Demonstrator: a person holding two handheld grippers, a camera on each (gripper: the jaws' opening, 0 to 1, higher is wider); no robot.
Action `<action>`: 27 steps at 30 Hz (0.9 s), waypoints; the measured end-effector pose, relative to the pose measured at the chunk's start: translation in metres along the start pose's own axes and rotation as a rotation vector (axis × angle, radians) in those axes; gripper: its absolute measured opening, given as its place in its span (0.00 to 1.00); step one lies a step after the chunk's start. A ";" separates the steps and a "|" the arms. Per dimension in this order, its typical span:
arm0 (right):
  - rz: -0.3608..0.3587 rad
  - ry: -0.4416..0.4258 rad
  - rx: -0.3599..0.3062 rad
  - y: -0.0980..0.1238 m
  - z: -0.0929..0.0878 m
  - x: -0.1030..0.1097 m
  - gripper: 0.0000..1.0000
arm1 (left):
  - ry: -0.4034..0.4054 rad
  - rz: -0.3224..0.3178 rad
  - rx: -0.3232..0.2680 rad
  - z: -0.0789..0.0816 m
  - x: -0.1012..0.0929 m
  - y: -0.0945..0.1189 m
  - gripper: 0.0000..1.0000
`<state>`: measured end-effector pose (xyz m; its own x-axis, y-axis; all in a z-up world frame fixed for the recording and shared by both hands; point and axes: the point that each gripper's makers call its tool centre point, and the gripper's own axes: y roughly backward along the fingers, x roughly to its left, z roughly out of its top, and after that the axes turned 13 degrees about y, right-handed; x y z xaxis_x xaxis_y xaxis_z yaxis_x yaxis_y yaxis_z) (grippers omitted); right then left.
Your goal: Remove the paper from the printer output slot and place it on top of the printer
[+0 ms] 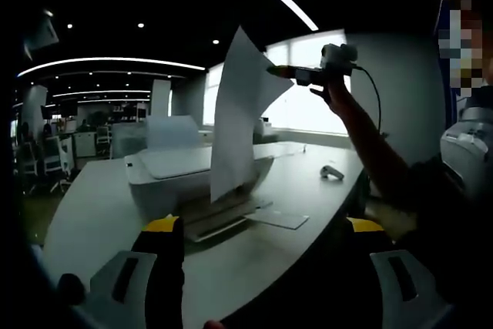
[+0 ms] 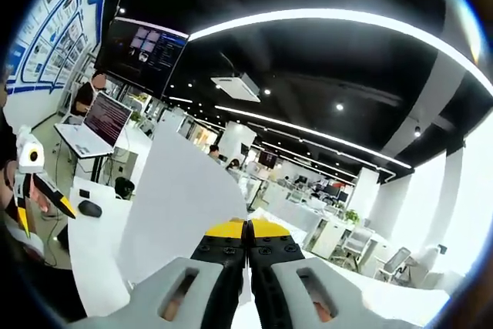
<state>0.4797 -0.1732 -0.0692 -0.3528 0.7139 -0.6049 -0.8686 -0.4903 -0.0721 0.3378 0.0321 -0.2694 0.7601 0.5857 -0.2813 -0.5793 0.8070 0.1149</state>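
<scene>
In the left gripper view, the left gripper [image 1: 266, 229] sits low in front of a grey table [image 1: 308, 182], its two yellow-tipped jaws spread wide apart with nothing between them. A white printer [image 1: 185, 171] stands on the table beyond the jaws, its rear tray raised. The sheet of paper [image 1: 235, 121] hangs in the air above the printer's front, upright and slightly curled, its lower edge near the output slot. The right gripper [image 1: 281, 72] comes in from the right, held up by a person's hand [image 1: 333, 92], and pinches the paper at its upper right edge. A small grey object [image 1: 332, 172] lies on the table to the right, well apart from the printer.

In the right gripper view, the right gripper [image 2: 247, 227] has its jaws pressed together, clamped on the paper [image 2: 181, 206], which spreads out as a wide white sheet to the left of the jaws. The left gripper [image 2: 35, 182] shows at the left edge, its jaws apart. An office with desks, a laptop [image 2: 104, 121] and a wall screen [image 2: 146, 48] lies behind.
</scene>
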 end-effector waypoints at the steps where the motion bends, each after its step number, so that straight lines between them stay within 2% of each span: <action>1: -0.004 -0.004 -0.004 0.000 0.000 -0.001 0.00 | 0.000 -0.001 0.001 0.000 0.000 0.000 0.87; 14: 0.004 -0.079 -0.028 -0.004 0.000 -0.011 0.00 | 0.000 -0.003 0.003 -0.001 -0.002 -0.002 0.87; 27: 0.004 -0.094 0.009 -0.018 -0.009 -0.024 0.00 | 0.001 0.001 0.001 -0.001 0.000 -0.001 0.87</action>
<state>0.5073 -0.1860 -0.0608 -0.3871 0.7561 -0.5277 -0.8700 -0.4890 -0.0623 0.3383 0.0311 -0.2703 0.7593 0.5862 -0.2823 -0.5794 0.8066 0.1166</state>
